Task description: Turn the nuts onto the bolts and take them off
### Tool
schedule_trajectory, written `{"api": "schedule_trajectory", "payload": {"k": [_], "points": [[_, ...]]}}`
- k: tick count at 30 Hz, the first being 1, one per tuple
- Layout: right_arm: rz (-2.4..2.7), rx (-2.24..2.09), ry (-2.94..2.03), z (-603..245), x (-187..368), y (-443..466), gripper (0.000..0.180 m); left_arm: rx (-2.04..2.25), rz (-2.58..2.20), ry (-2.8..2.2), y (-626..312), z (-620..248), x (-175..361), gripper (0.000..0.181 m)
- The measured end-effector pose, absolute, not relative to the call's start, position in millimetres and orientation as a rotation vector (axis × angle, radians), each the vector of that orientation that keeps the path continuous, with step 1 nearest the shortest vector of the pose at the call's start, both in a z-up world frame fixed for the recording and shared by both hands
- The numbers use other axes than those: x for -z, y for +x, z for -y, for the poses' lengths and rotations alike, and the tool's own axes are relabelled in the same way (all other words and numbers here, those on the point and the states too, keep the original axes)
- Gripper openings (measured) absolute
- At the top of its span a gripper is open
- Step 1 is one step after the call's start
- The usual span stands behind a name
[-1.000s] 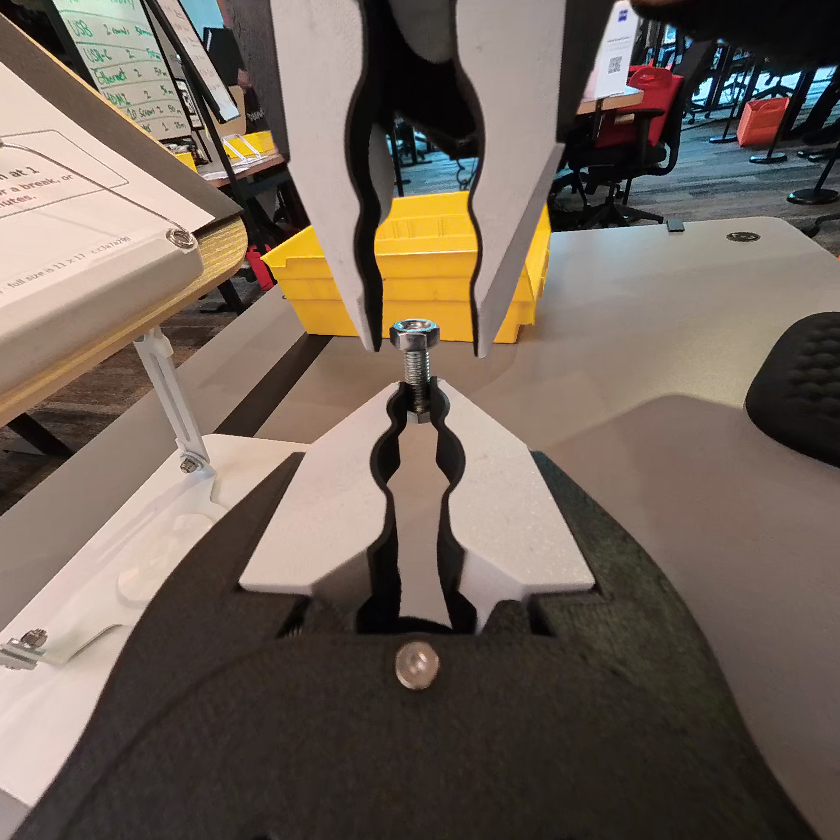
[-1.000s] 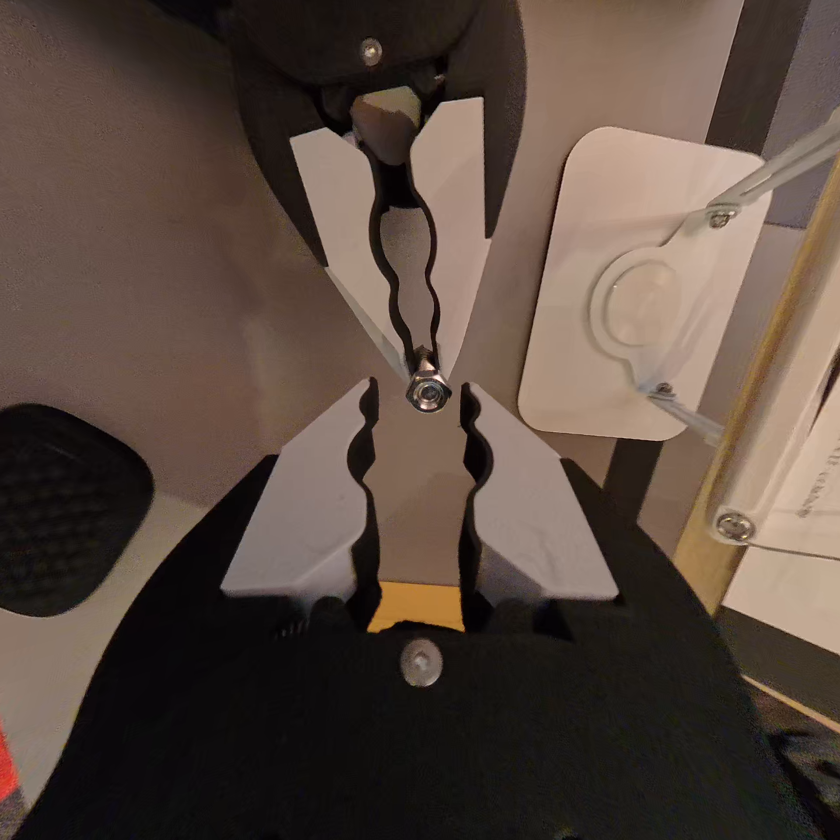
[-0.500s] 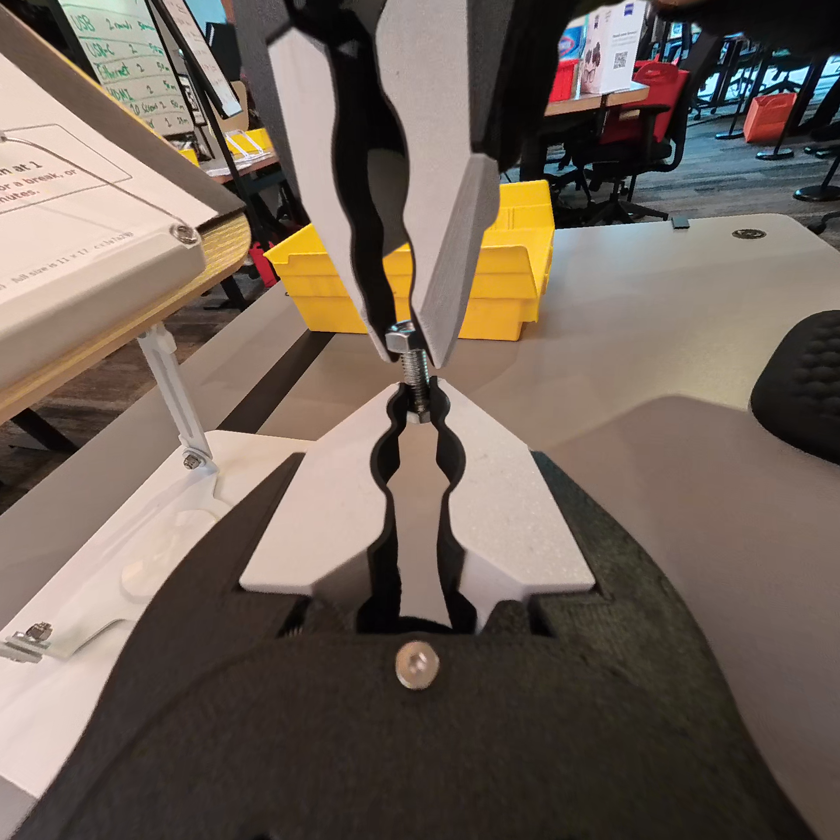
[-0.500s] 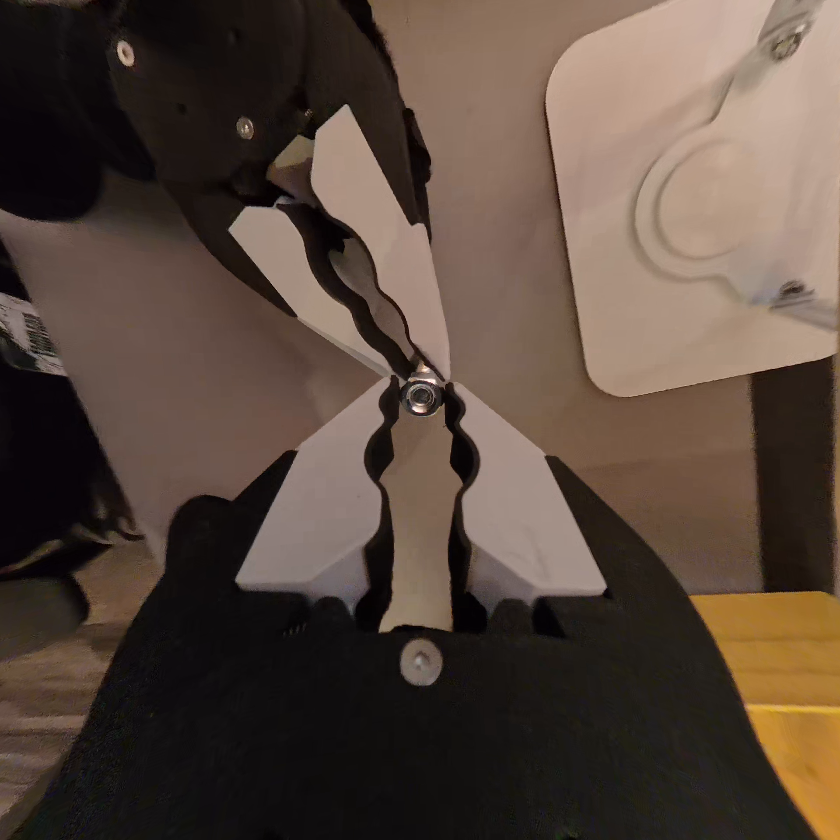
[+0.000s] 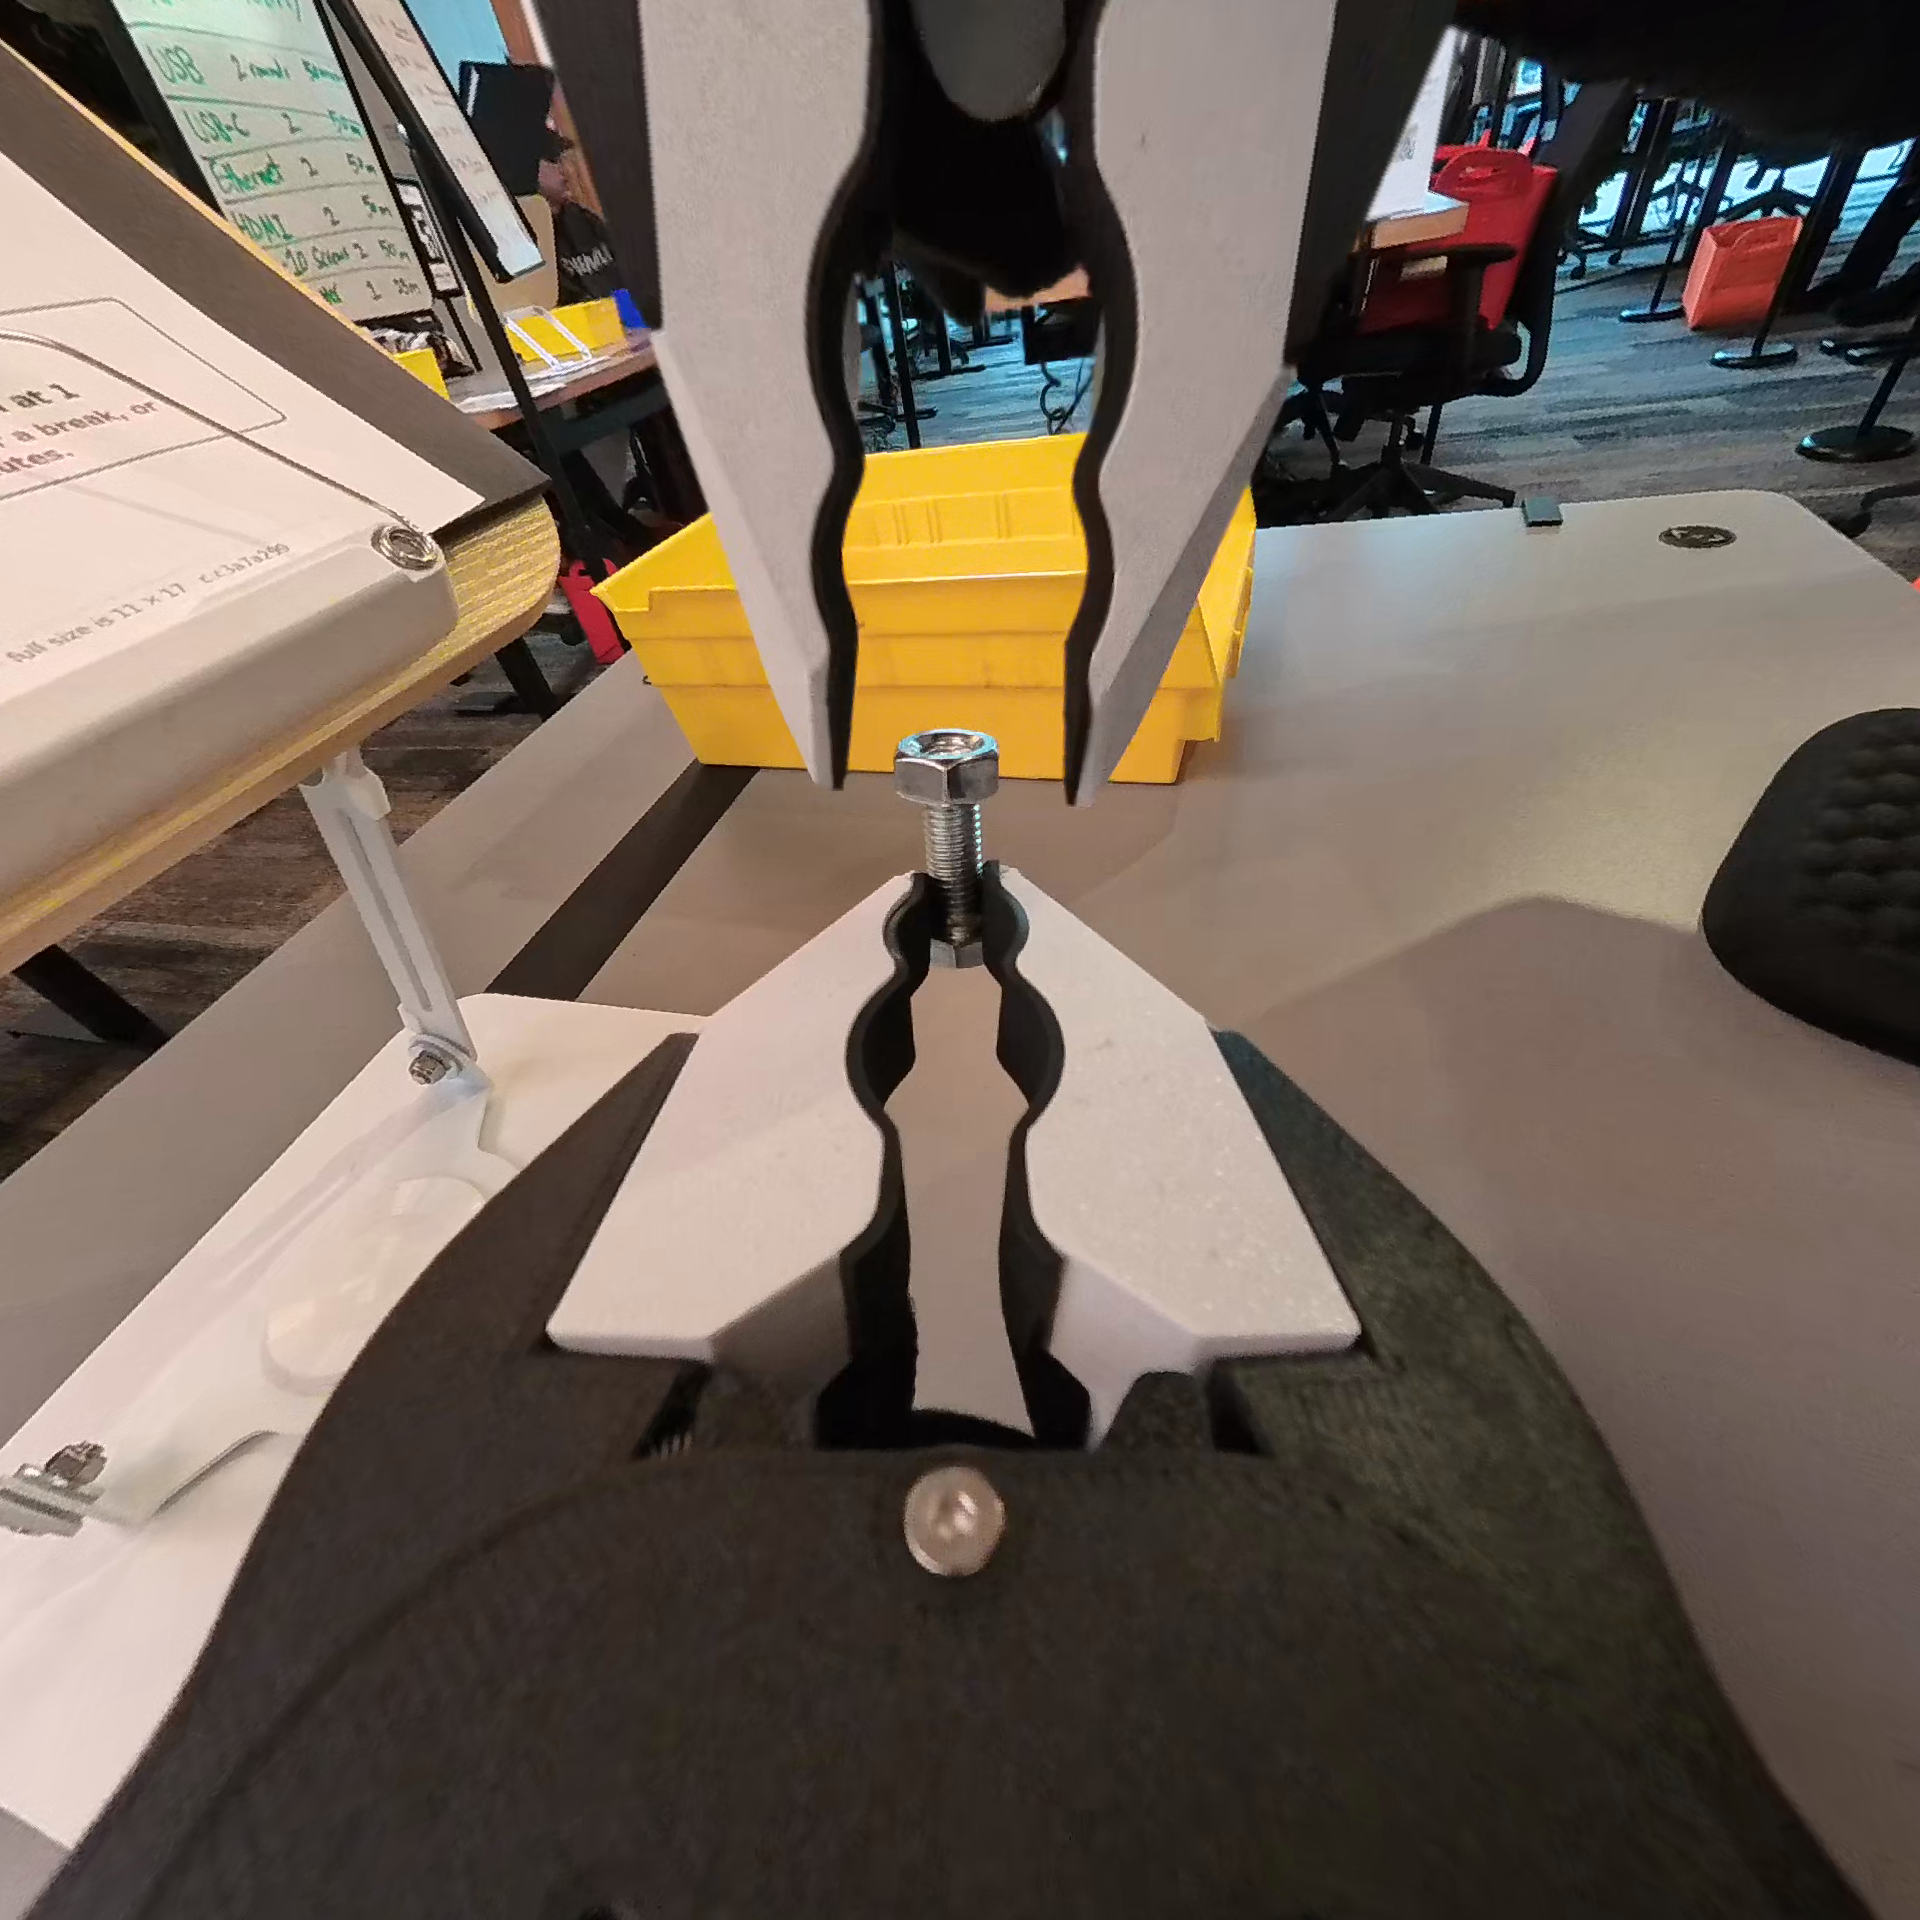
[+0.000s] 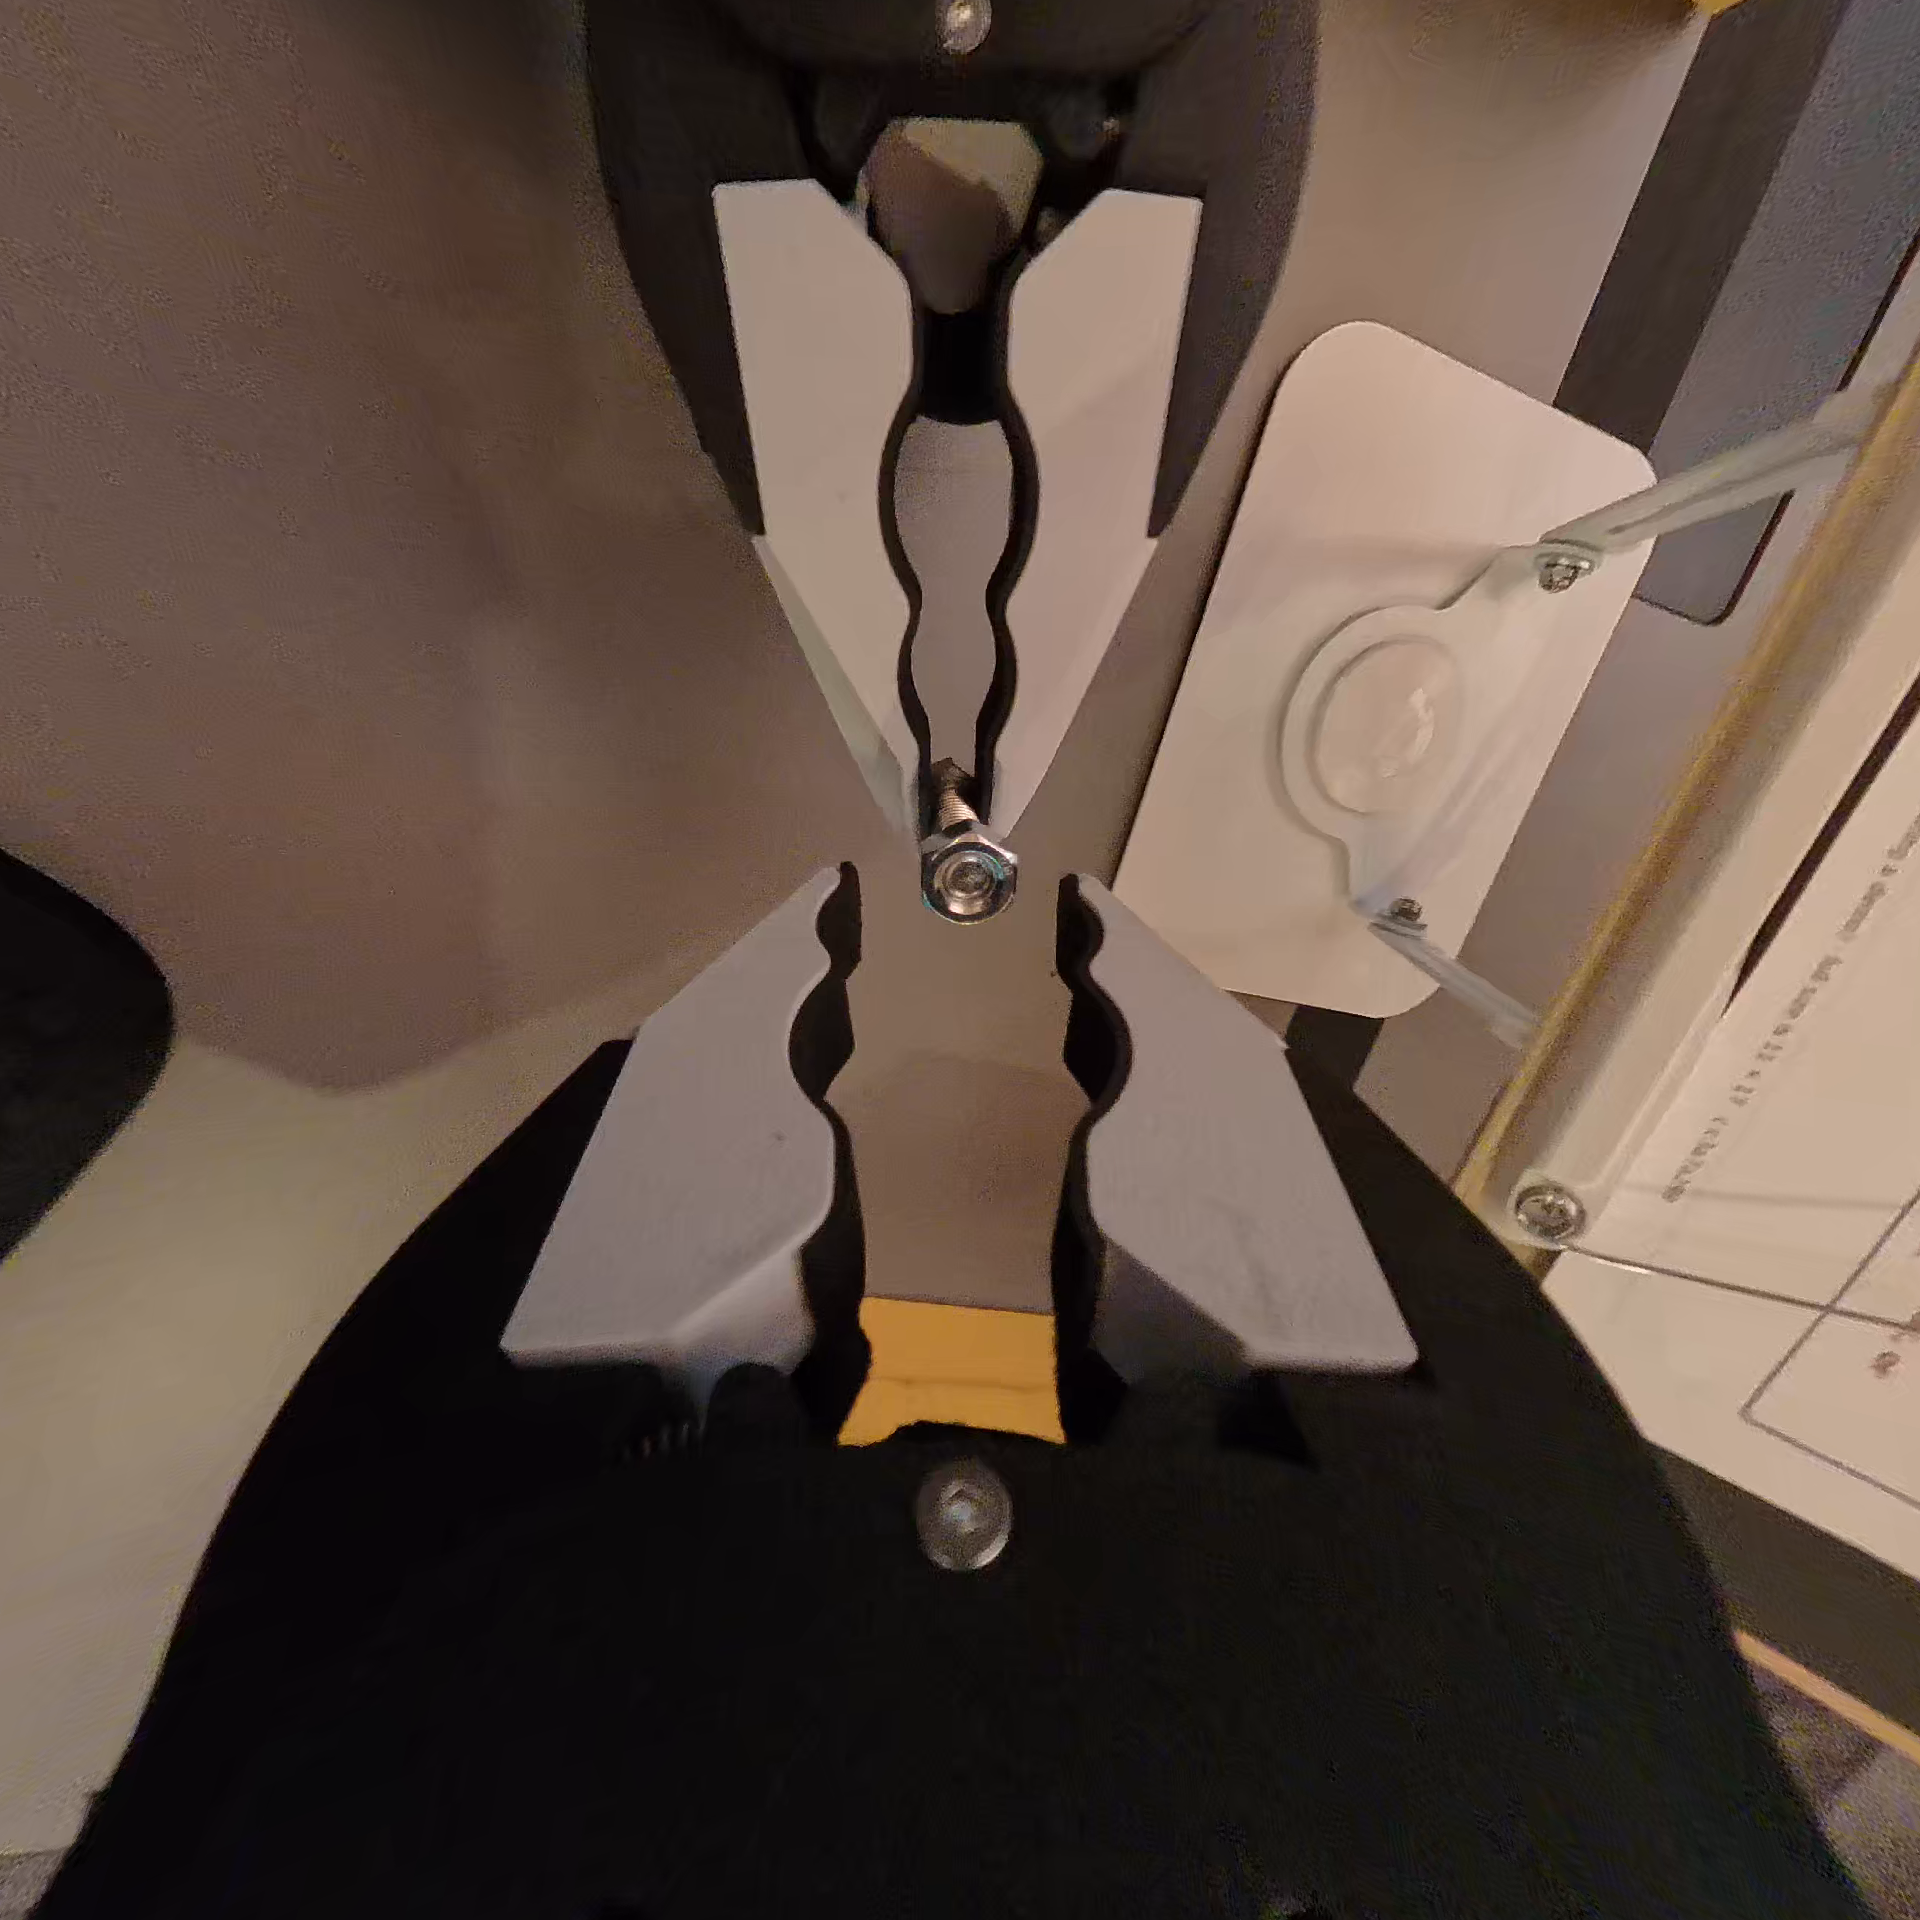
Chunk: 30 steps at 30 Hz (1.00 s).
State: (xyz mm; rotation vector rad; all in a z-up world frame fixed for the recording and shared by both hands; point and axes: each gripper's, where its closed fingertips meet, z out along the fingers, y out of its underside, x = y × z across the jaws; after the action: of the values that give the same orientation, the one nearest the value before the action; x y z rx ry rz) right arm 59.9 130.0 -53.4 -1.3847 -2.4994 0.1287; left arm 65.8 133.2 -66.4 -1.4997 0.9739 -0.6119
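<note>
Left claw (image 5: 954,914) is clamped on one bolt (image 5: 953,852), its two white fingertips pinching the lower end of the threaded shank so that the bolt stands upright above them. One hex nut (image 5: 945,767) sits at the very top of the bolt. Right claw (image 5: 951,774) hangs point-down over it from above, its two fingers spread apart, one tip on each side of the nut with a clear gap to either; it holds nothing. From the right wrist view the same pair shows end-on: the nut (image 6: 968,881) lies between the parted tips of the right claw (image 6: 961,888), with the bolt (image 6: 943,805) running back from it into the closed tips of the left claw (image 6: 951,790) beyond. Both claws are held above one grey table (image 5: 1455,790). On the table behind them stands one yellow bin (image 5: 935,665), which looks like two or more bins nested, though the count is hard to tell. One black textured pad (image 5: 1829,883) lies at the right edge of the table. To the left, one white base plate (image 5: 343,1226) carries two thin metal struts, and these prop up one tilted board (image 5: 208,582) with a printed sheet under a clear cover. Only one nut and one bolt are in sight.
</note>
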Motion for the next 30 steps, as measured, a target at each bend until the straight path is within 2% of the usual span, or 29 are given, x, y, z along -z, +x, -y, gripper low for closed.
{"api": "schedule_trajectory", "payload": {"k": [6,9,14,16,18,21,22,25,30], "points": [[2.544,-0.077,-1.303,-129.3,54.9,59.3,0.016,0.61,-0.976,-1.5,65.7,-133.0,66.7,0.007],[2.522,-0.124,-1.414,-129.2,56.1,60.6,0.016,0.606,-0.983,-1.502,67.0,-132.7,68.0,0.007],[2.251,-0.41,-1.966,-125.2,56.4,57.8,0.016,0.611,-0.977,-1.503,65.9,-133.2,67.8,0.007],[2.219,-0.477,-2.035,-123.4,58.7,58.5,0.016,0.606,-0.981,-1.509,66.7,-133.4,70.1,0.007],[2.261,-0.502,-1.97,-121.2,57.8,58.9,0.026,0.613,-0.983,-1.504,68.0,-132.4,69.1,0.007],[2.306,-0.406,-1.79,-128.3,51.4,57.7,0.051,0.613,-0.98,-1.5,67.4,-132.4,67.5,0.007],[2.332,-0.343,-1.712,-131.5,49.7,58.3,0.054,0.616,-0.977,-1.502,66.9,-132.8,67.8,0.007],[2.414,-0.212,-1.512,-133.5,46.9,59.3,0.052,0.62,-0.973,-1.503,66.4,-133.2,67.9,0.007],[2.505,-0.12,-1.363,-129.2,51.9,58.8,0.037,0.62,-0.98,-1.502,67.8,-132.4,68.2,0.007]]}}
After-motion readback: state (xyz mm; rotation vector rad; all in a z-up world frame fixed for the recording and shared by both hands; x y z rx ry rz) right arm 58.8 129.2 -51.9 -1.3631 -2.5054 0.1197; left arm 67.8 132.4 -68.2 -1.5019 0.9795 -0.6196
